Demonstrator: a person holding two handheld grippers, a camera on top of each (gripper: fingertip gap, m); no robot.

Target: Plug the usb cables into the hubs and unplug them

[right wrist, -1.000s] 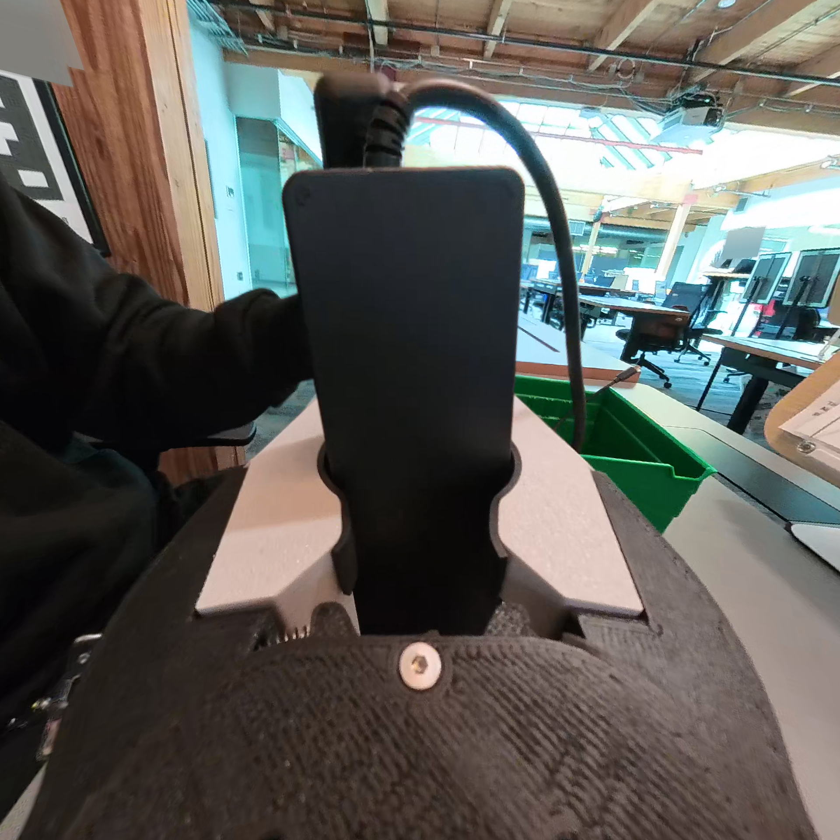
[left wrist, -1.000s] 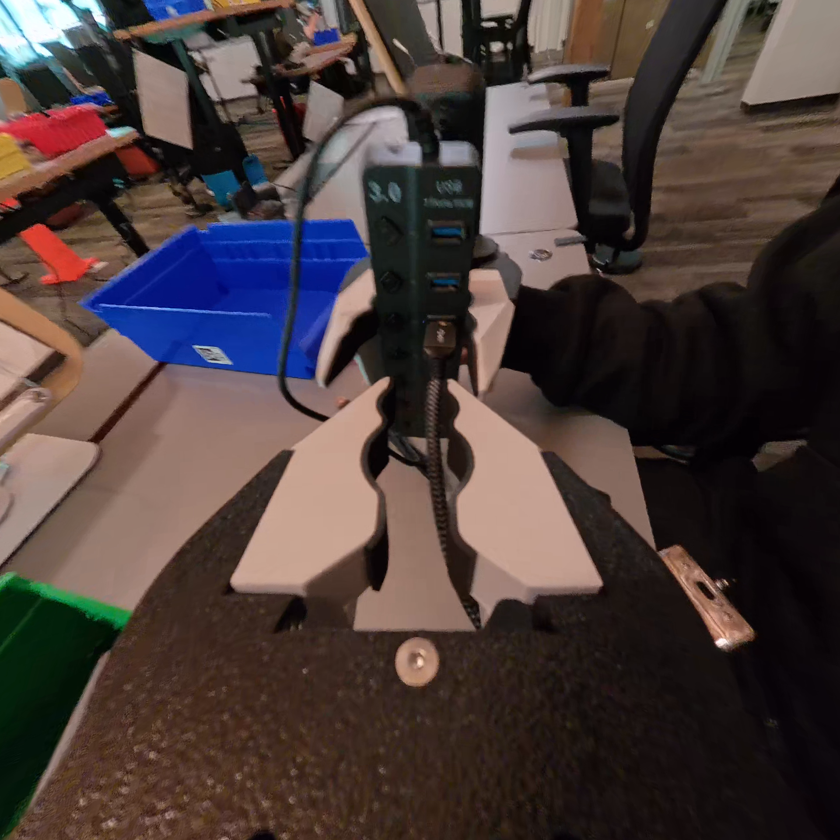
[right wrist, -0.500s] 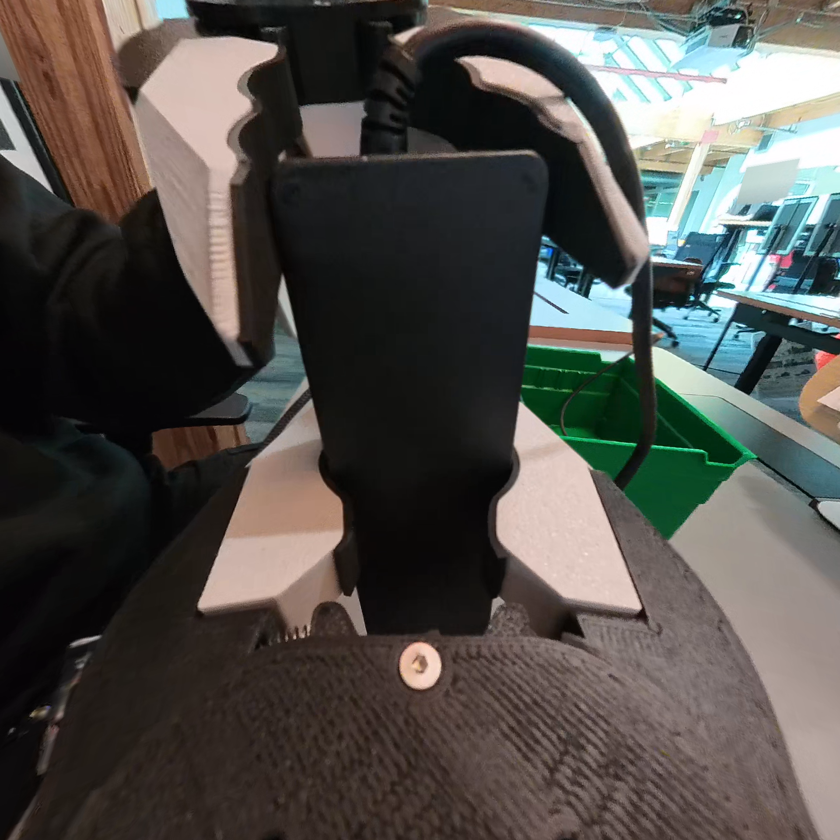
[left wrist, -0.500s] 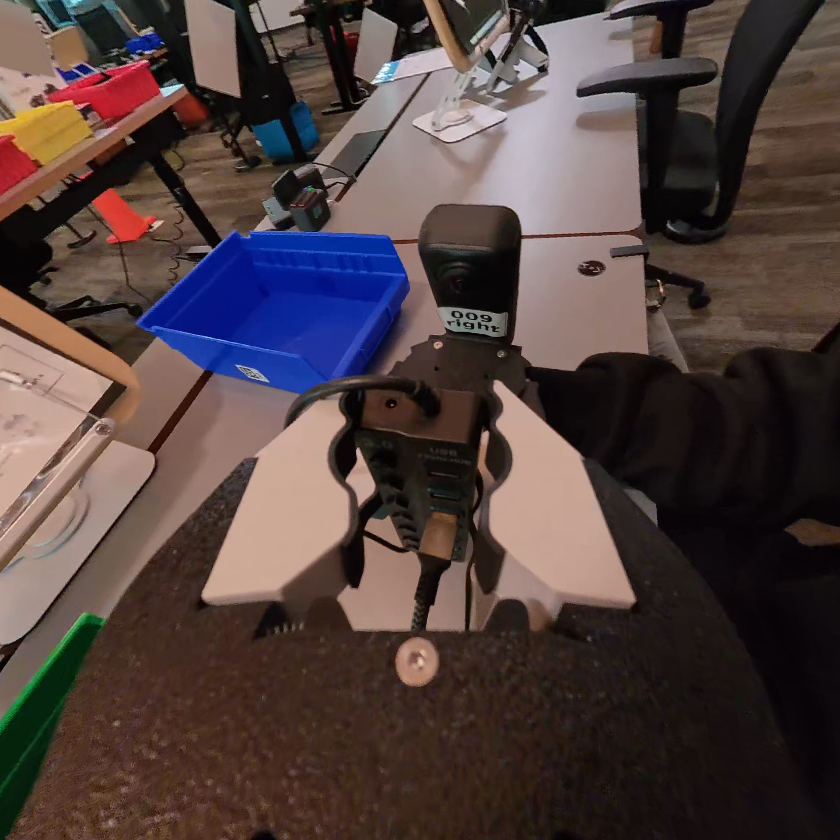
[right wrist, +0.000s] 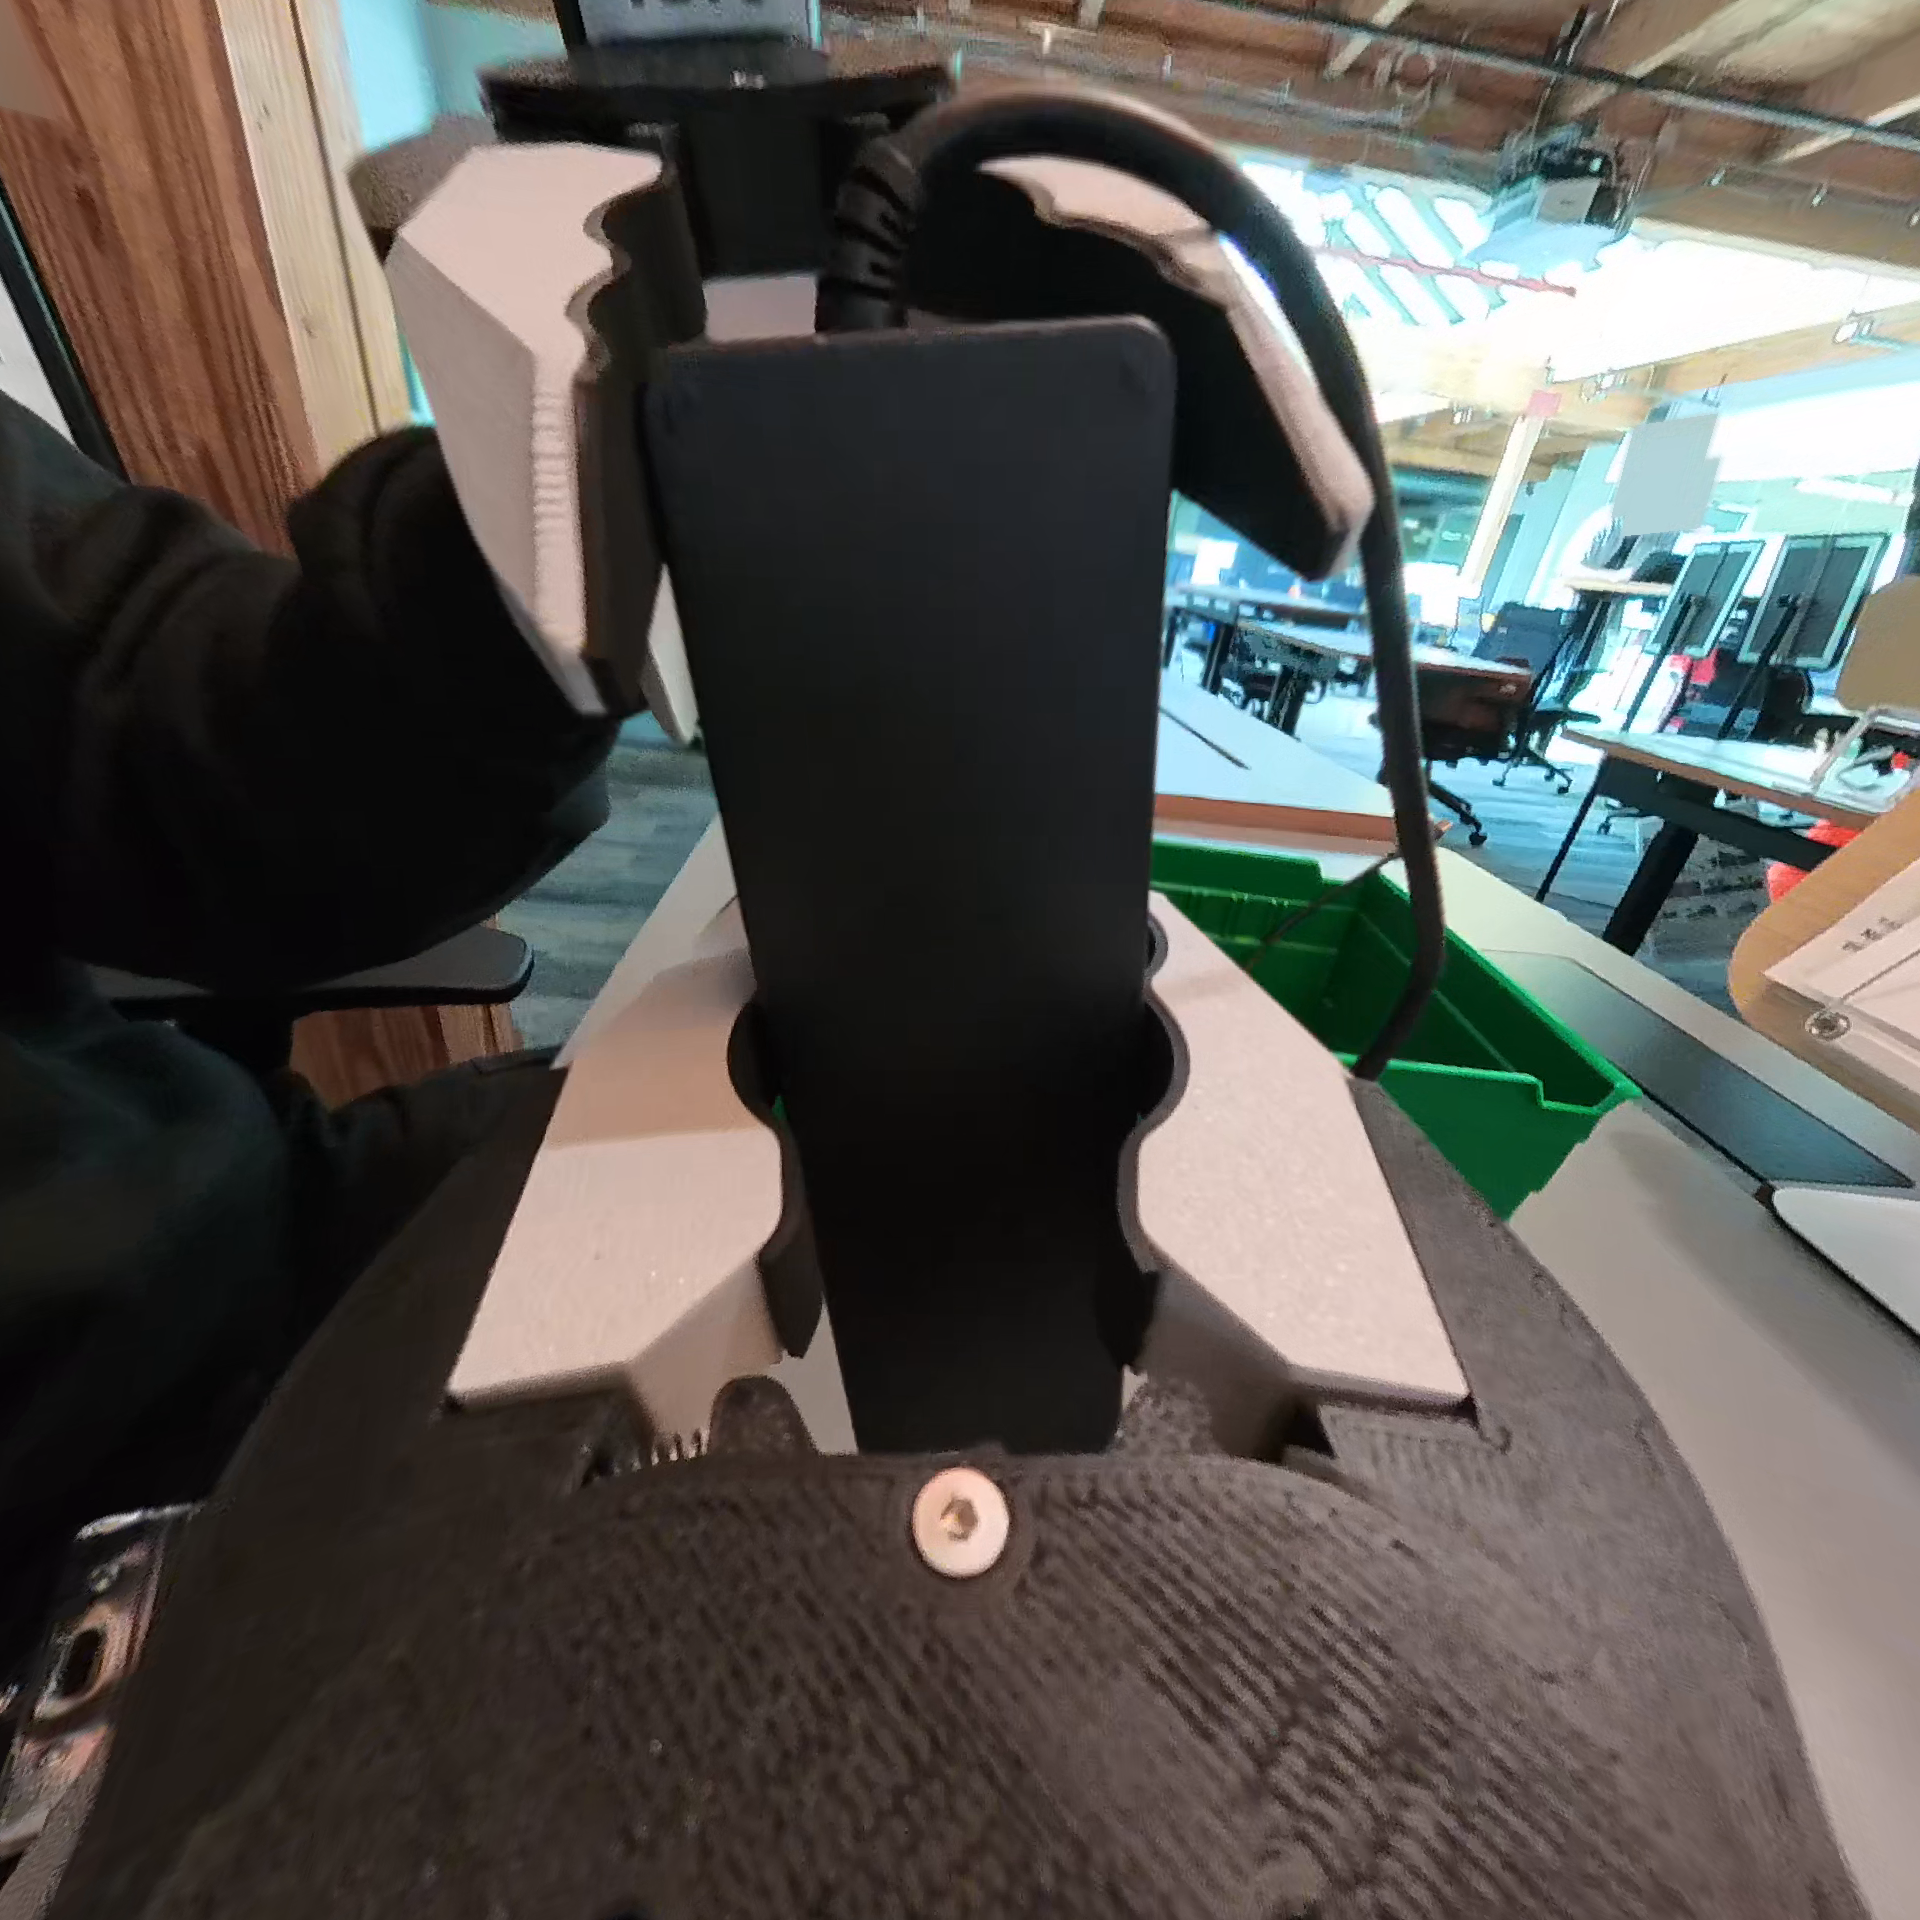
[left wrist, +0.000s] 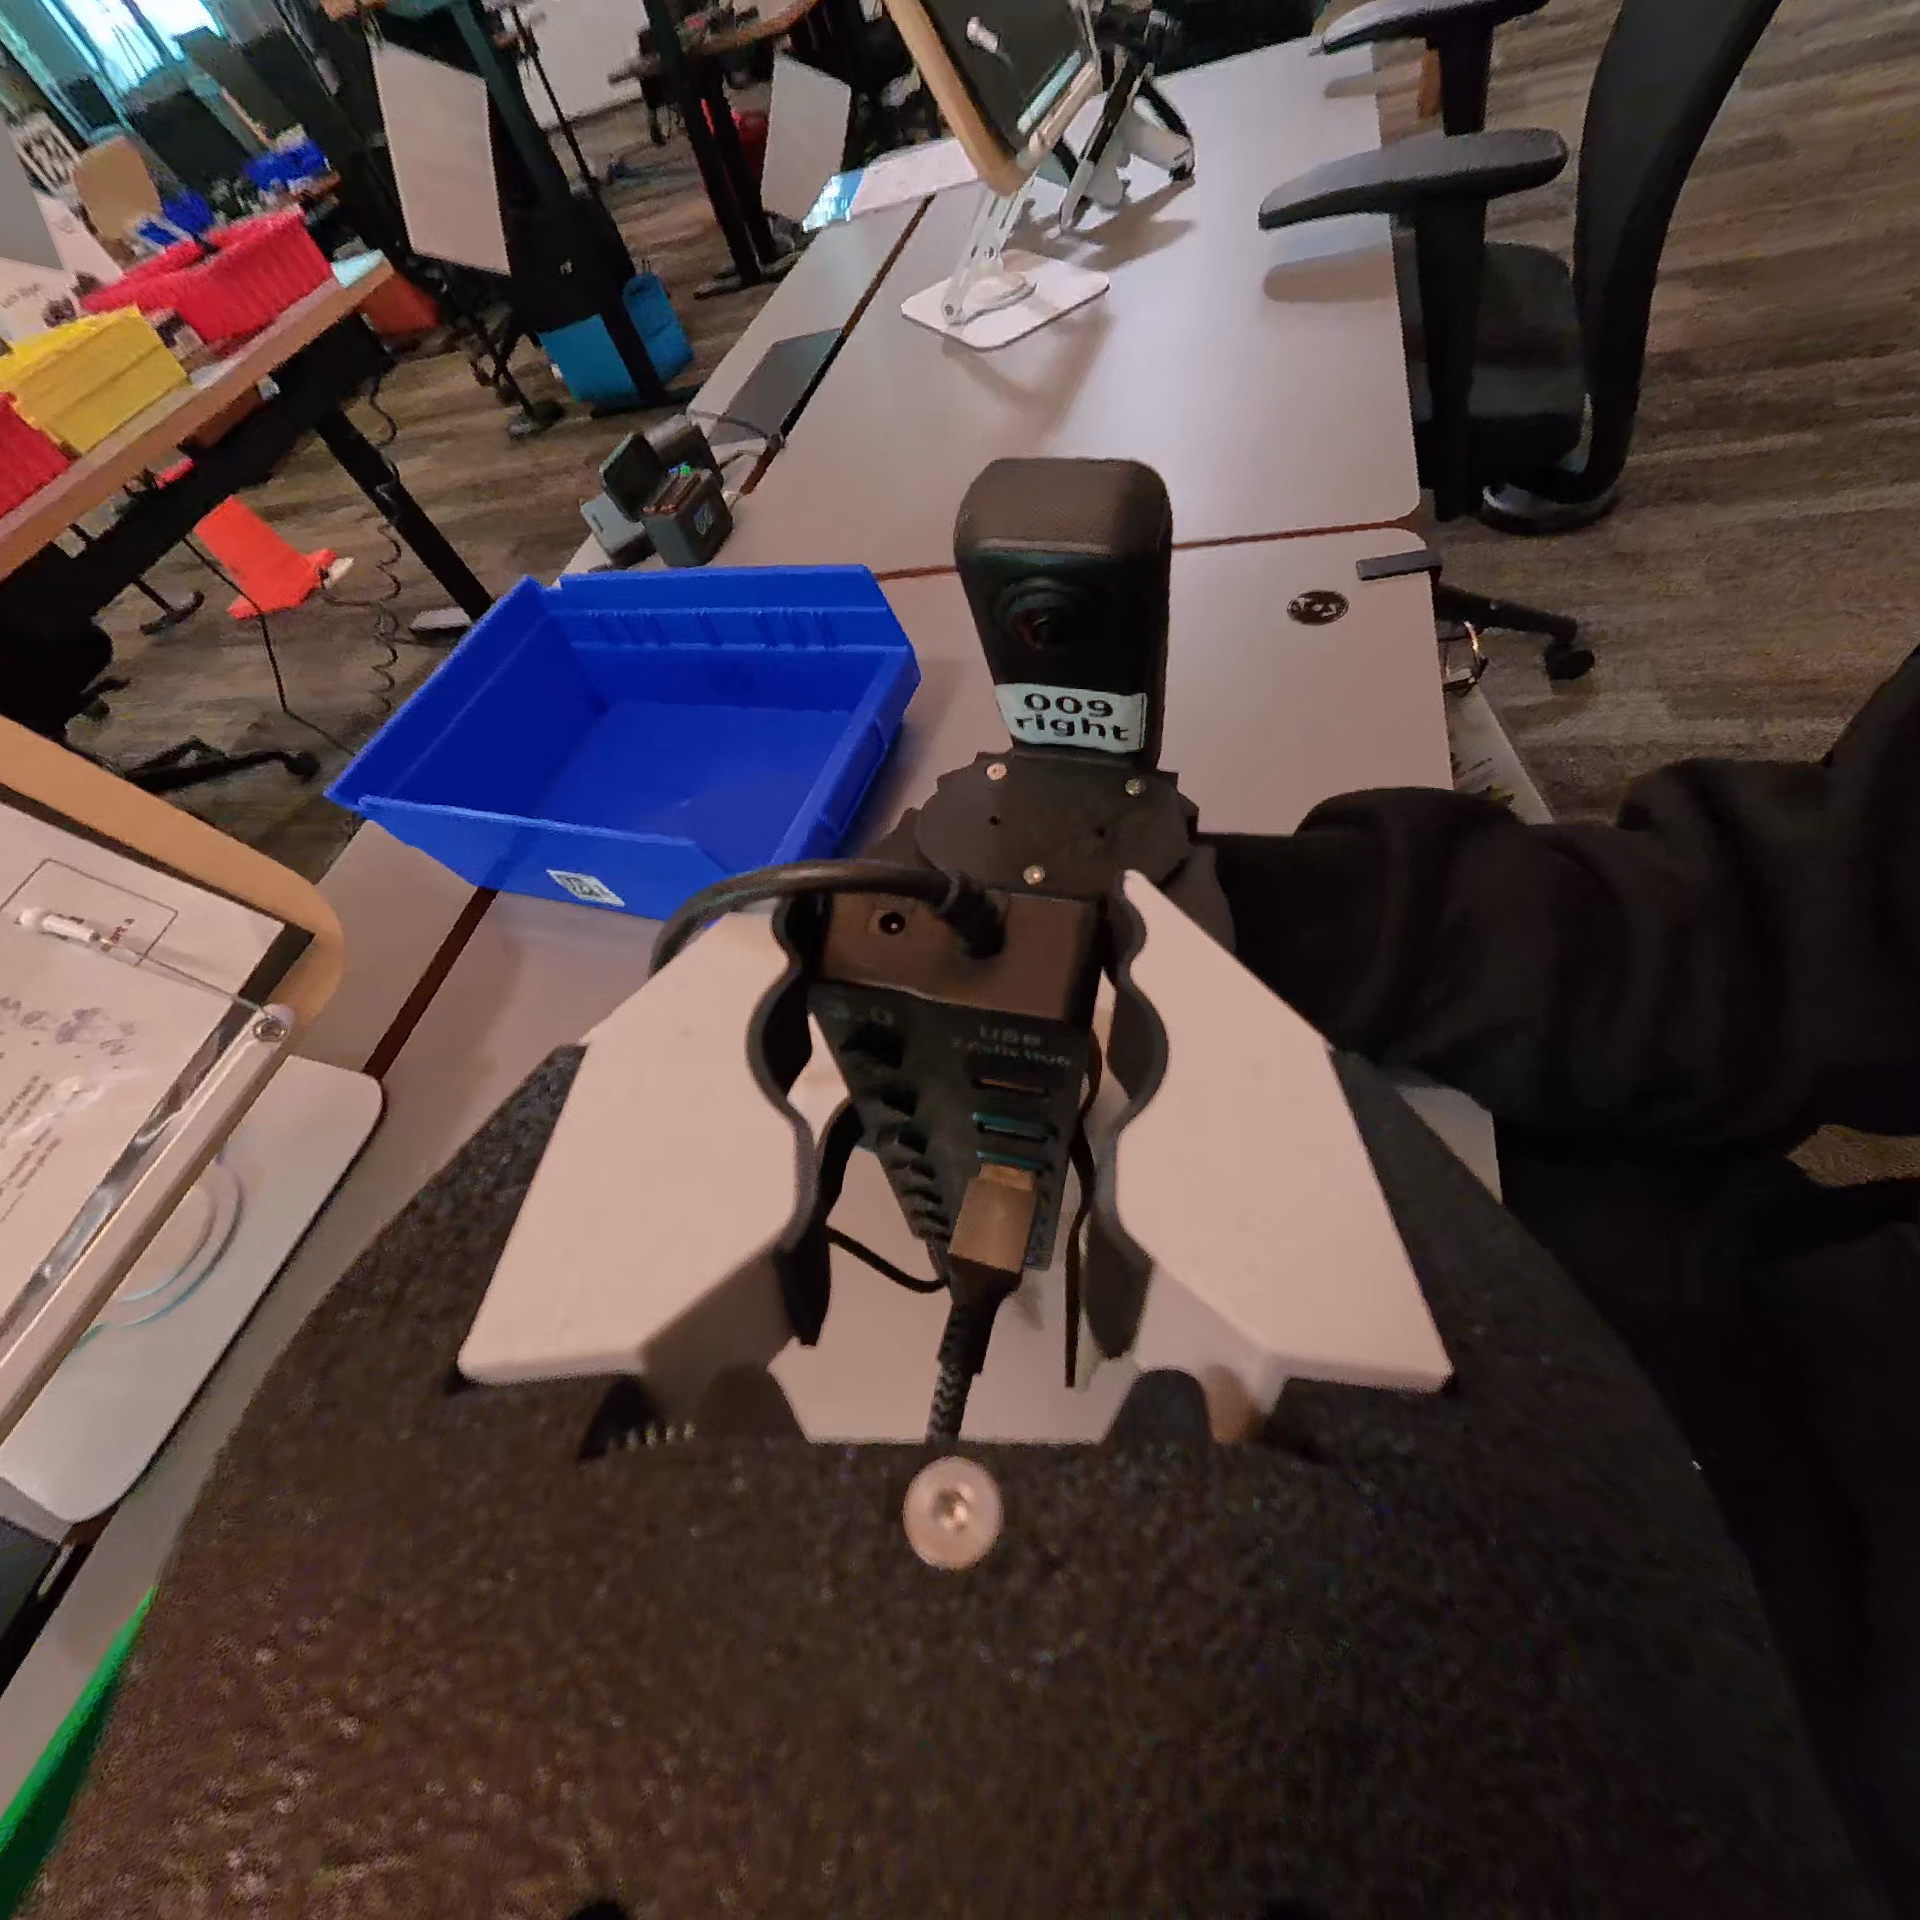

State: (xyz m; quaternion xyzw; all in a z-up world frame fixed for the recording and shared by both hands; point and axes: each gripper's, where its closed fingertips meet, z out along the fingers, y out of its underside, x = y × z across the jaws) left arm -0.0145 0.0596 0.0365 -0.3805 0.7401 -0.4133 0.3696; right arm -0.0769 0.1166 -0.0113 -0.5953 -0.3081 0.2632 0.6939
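Two grippers meet around one black USB hub (left wrist: pixel 951 1049), which stands upright above the grey desk (left wrist: pixel 1247 416). In the right wrist view, the right gripper (right wrist: pixel 961 1060) is clamped on the lower half of the hub, whose blank back faces that camera. The left gripper (left wrist: pixel 951 997) reaches over from the opposite side; its fingers (left wrist: pixel 675 1164) stand apart, one on each side of the hub's port face, with a gap showing on both sides, so it grips nothing. A braided cable (left wrist: pixel 961 1351) runs between those fingers to a metal plug (left wrist: pixel 992 1210) seated in a lower port, while the hub's own black lead (left wrist: pixel 790 894) leaves its top end and loops down toward the green bin (right wrist: pixel 1455 1039) on the right. A blue bin (left wrist: pixel 644 727) sits far left on the desk. My guess is the plug is about to be pulled out. Closing the left fingers here would likely pinch the hub body instead of the plug, since the plug sits deep between them. A crooked pull could twist the hub in the right gripper's hold, and the looping lead could snag a fingertip.
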